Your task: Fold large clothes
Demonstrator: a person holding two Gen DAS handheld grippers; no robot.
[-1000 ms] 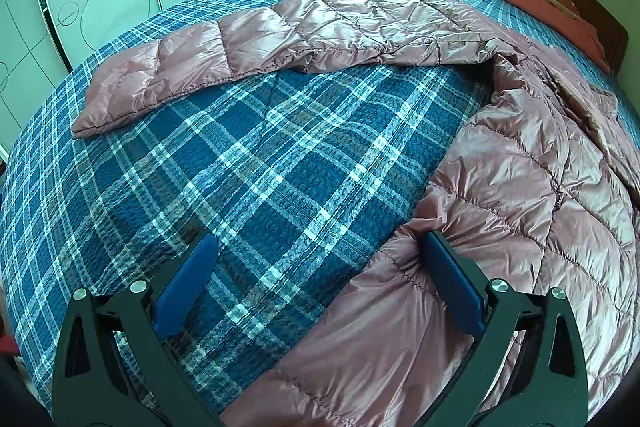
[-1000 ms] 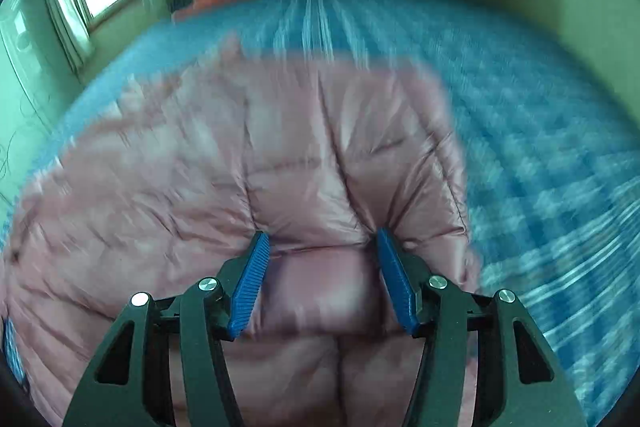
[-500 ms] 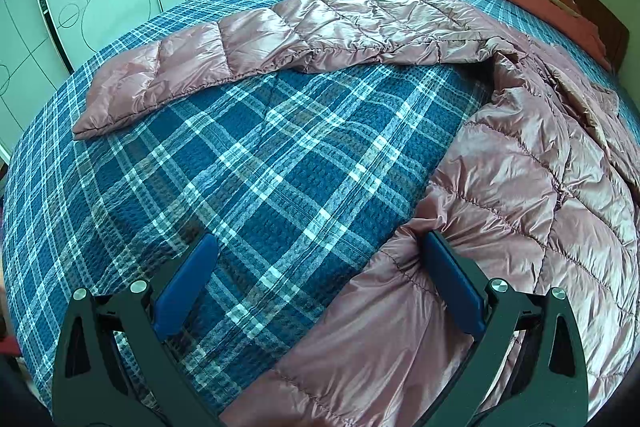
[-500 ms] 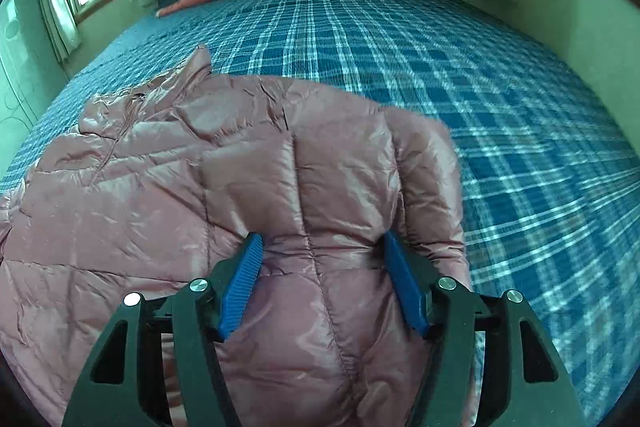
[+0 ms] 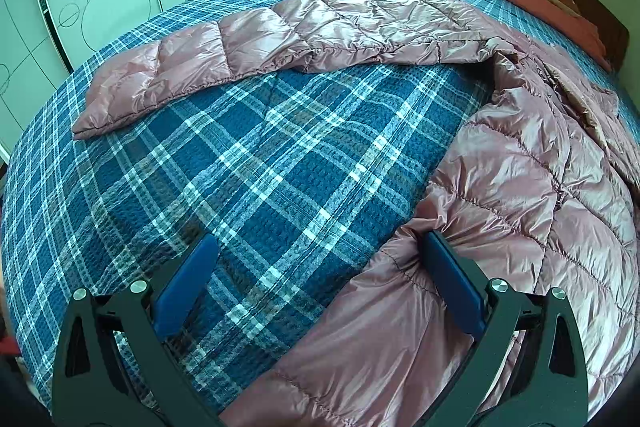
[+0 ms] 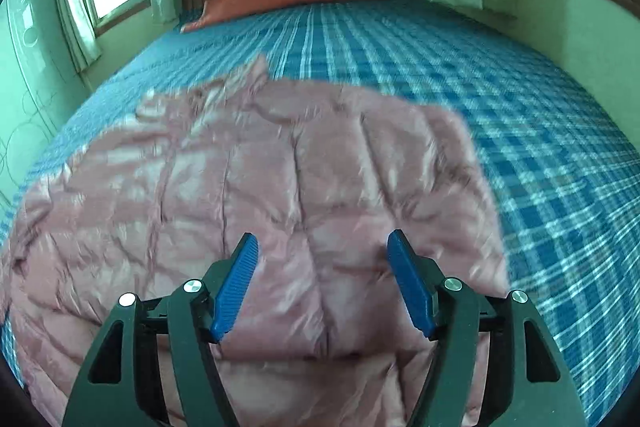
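Left wrist view: the left gripper (image 5: 316,283) sits wide apart over the blue plaid bedspread (image 5: 248,163), its right pad touching the edge of the shiny dusty-pink quilted down jacket (image 5: 520,211), 1 sleeve stretched across the bed. The right gripper (image 6: 322,283) hangs above the jacket, jaws just opening, gripping nothing.

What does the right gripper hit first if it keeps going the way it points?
Most likely the pink puffer jacket: it fills the space beyond the open right gripper, whose jaws have just been opening, nothing clamped. Blur hides the depth.
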